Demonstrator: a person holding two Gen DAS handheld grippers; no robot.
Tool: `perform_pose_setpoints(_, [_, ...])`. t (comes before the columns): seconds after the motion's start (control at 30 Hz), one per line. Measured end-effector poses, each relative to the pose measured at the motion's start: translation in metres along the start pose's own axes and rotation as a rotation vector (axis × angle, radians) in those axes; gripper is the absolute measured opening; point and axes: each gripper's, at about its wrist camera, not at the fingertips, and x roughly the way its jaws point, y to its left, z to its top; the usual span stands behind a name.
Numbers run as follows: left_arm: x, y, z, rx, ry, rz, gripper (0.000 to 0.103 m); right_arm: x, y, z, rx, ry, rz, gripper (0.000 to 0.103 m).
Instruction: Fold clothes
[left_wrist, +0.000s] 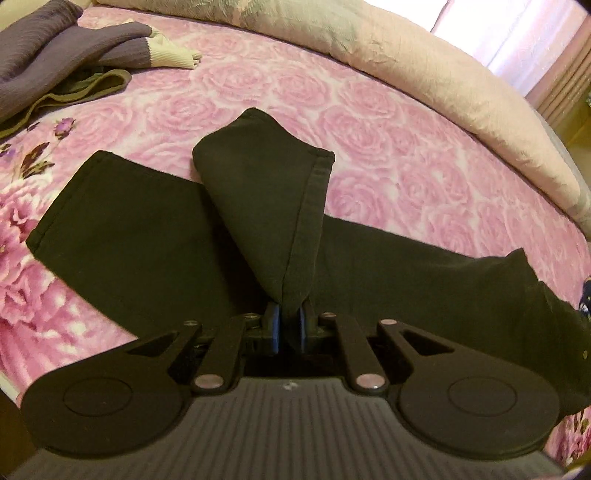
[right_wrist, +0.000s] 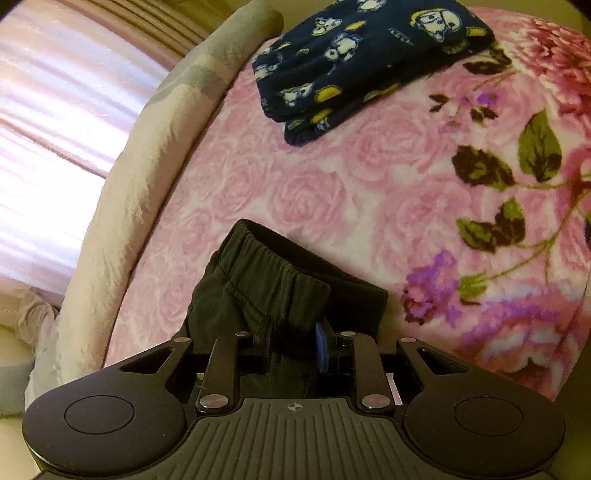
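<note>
Black trousers (left_wrist: 147, 236) lie across a pink rose-patterned bedspread (left_wrist: 258, 92). My left gripper (left_wrist: 288, 321) is shut on a hemmed leg end of the trousers, which stands up in a cone in front of the fingers. In the right wrist view my right gripper (right_wrist: 295, 343) is shut on the elastic waistband end of the black trousers (right_wrist: 258, 273), bunched between the fingers just above the bedspread (right_wrist: 332, 184).
A purple and cream garment (left_wrist: 55, 55) and an olive one (left_wrist: 74, 96) lie at the far left. A folded navy cartoon-print garment (right_wrist: 362, 51) lies beyond the right gripper. A cream quilt (left_wrist: 424, 74) runs along the bed's far edge, by a bright window (right_wrist: 44, 129).
</note>
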Motion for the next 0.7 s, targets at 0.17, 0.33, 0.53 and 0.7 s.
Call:
perform_pose_setpoints(0.17, [-0.002,0.001,-0.007,0.013,-0.001,0.018,0.008,0.004,-0.009,-0.004,0.004,0.02,-0.021,0.021])
perform_pose_setpoints(0.33, [0.017,-0.002,-0.017,0.062,0.045,0.075,0.012,0.015,-0.013,-0.009,-0.023,0.061,-0.076,0.022])
perform_pose_setpoints(0.53, [0.009,-0.014,-0.017,0.16,0.088,0.192,0.035,0.015,0.007,-0.003,-0.141,0.069,-0.226,0.074])
perform_pose_setpoints(0.7, [-0.011,-0.042,0.007,0.325,0.011,0.235,0.04,-0.005,0.03,0.014,-0.169,-0.024,-0.257,0.074])
